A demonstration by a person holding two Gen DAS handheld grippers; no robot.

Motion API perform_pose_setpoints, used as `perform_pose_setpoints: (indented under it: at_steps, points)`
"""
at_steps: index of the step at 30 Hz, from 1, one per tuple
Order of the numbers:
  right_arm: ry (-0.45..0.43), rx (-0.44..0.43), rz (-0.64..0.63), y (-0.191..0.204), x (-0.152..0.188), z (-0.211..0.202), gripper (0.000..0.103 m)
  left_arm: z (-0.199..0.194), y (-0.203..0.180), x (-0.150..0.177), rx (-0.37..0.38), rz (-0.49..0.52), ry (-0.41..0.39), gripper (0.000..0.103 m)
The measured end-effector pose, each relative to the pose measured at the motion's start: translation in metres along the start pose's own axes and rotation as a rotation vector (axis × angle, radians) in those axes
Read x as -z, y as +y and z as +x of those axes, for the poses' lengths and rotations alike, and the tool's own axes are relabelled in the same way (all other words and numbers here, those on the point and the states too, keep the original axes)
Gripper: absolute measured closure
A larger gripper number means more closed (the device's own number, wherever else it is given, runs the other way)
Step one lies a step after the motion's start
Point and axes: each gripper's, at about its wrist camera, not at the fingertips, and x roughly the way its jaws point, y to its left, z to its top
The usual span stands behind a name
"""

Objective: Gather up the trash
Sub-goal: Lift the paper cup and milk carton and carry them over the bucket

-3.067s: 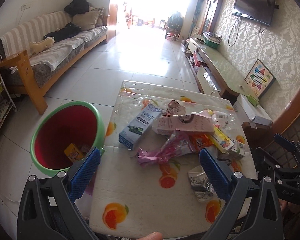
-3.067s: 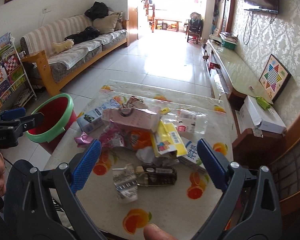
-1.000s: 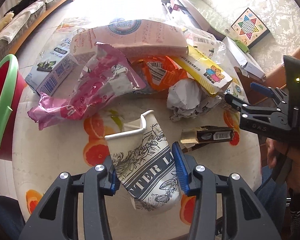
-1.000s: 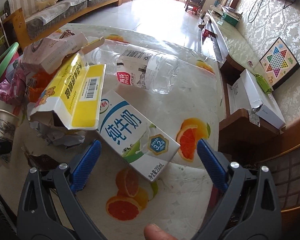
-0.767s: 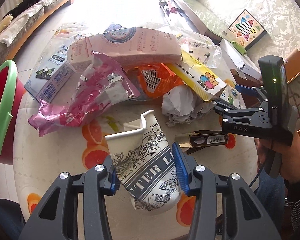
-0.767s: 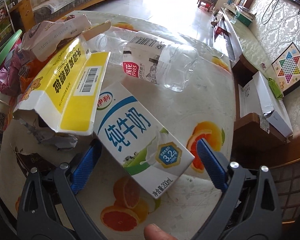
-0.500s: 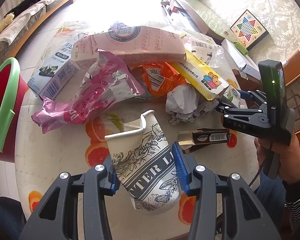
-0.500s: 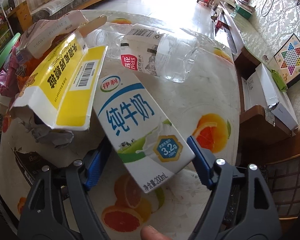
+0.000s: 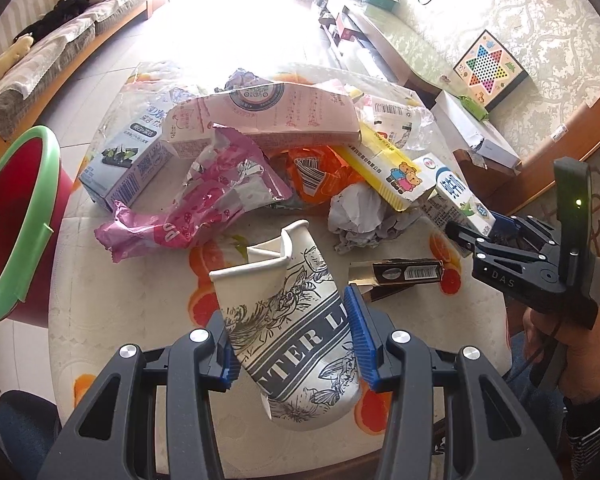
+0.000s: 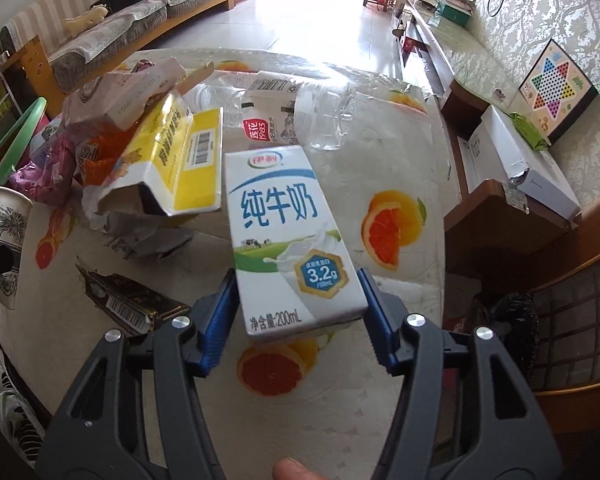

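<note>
Left tongs [image 9: 292,336] clamp the paper cup [image 9: 288,320]; the bin [image 9: 16,216] stands off the table's [image 9: 140,320] left edge, nearest them. Right tongs [image 10: 296,312], jaws just closing, pinch the milk carton [image 10: 284,236].

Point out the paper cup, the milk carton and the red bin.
paper cup [image 9: 296,332]: left wrist view, printed side wall.
milk carton [image 10: 280,216]: right wrist view, front face lettering.
red bin [image 9: 8,216]: left wrist view, inner wall.

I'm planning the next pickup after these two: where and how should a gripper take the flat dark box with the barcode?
Take the flat dark box across its narrow width near mid-length, coming from above. It lies flat on the table, clear of the pile, one end flap open, so the ends probably give less solid purchase.
</note>
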Motion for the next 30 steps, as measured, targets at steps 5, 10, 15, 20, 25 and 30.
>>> perform_pose_setpoints:
  at_steps: [5,10,15,20,25,30]
  points:
    - [-0.057,0.021,0.039,0.001,0.003,-0.035,0.049,-0.017,0.002,0.000,0.011,-0.001,-0.037,0.060]
    - [-0.045,0.004,0.063,0.007,0.008,-0.039,0.049,-0.033,0.006,0.003,0.011,-0.007,-0.065,0.060]
    - [-0.109,0.022,0.071,0.017,0.006,-0.064,0.049,-0.055,0.011,0.003,0.007,-0.004,-0.110,0.060]
    - [-0.181,0.021,0.065,0.028,-0.009,-0.096,0.049,-0.076,0.024,-0.003,0.000,-0.020,-0.161,0.060]
    - [-0.239,0.032,0.046,0.045,-0.024,-0.120,0.049,-0.093,0.040,-0.010,-0.005,-0.045,-0.202,0.060]
    - [-0.289,-0.010,0.014,0.071,-0.039,-0.135,0.049,-0.110,0.062,-0.018,-0.036,-0.054,-0.246,0.060]
